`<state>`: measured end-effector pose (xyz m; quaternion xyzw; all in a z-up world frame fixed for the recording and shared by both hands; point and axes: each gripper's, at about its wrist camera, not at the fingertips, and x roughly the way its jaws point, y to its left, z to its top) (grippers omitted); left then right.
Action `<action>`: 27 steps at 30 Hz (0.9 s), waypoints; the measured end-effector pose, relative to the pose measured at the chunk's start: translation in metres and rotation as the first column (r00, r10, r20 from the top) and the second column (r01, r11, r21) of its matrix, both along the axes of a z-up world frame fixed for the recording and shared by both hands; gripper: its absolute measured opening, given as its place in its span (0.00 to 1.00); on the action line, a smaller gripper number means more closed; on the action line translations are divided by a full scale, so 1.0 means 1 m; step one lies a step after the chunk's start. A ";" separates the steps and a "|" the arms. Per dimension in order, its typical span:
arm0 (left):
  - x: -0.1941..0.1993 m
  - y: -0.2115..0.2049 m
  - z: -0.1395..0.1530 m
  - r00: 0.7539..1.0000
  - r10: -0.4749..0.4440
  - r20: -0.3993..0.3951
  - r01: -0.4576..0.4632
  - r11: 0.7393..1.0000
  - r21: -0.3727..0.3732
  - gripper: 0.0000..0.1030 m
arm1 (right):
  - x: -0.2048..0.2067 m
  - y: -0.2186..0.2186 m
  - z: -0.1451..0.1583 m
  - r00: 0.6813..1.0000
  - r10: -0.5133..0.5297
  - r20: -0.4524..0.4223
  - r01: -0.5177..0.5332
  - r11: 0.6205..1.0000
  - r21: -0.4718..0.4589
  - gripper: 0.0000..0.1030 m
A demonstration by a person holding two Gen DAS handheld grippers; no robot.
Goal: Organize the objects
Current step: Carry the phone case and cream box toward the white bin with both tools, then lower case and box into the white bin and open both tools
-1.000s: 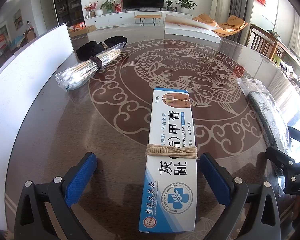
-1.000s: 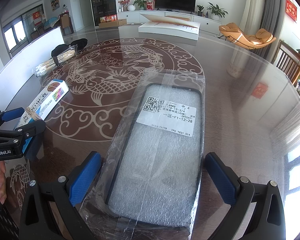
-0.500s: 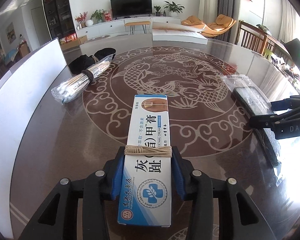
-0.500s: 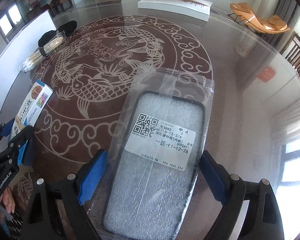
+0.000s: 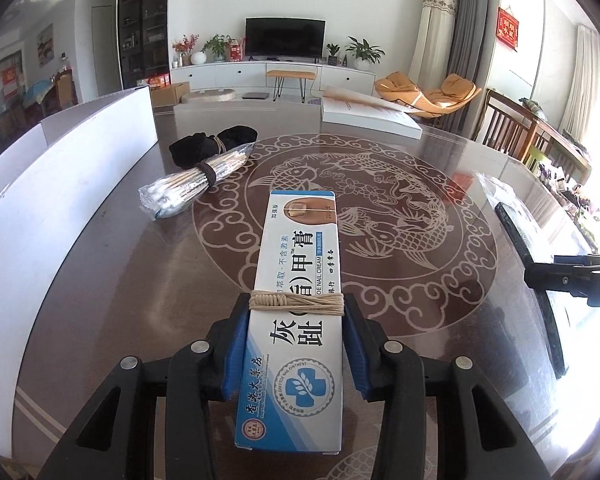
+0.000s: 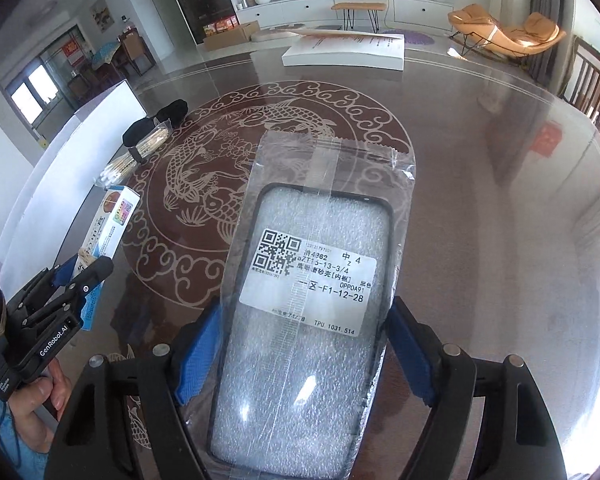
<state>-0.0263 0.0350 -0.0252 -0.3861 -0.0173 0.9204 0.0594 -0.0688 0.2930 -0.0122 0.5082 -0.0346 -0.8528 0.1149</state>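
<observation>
Both tongs now clenched, left [image 5: 296,344] on cream box [image 5: 300,272], right [image 6: 300,356] on bagged case [image 6: 316,280].

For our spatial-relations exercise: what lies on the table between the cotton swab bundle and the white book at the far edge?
Nothing: only bare table with its fish inlay separates the cotton swab bundle from the white book. The right wrist view shows it best.

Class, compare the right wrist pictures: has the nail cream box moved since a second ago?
Yes. The nail cream box, clamped in the left gripper, has lifted off the table; its far end now tilts up toward the cotton swabs.
</observation>
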 end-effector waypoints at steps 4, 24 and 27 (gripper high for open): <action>0.019 -0.014 0.021 0.997 0.031 -0.070 -0.027 0.998 0.055 0.42 | 0.003 -0.007 0.026 0.998 0.015 -0.053 -0.016 1.000 -0.019 0.77; 0.047 -0.293 0.101 0.885 0.465 -0.040 -0.455 0.879 0.145 0.42 | -0.046 -0.324 0.130 0.871 0.422 -0.250 -0.479 0.842 -0.247 0.77; 0.044 -0.334 0.090 0.851 0.526 0.007 -0.524 0.847 0.086 0.42 | -0.050 -0.399 0.129 0.843 0.475 -0.251 -0.533 0.801 -0.274 0.77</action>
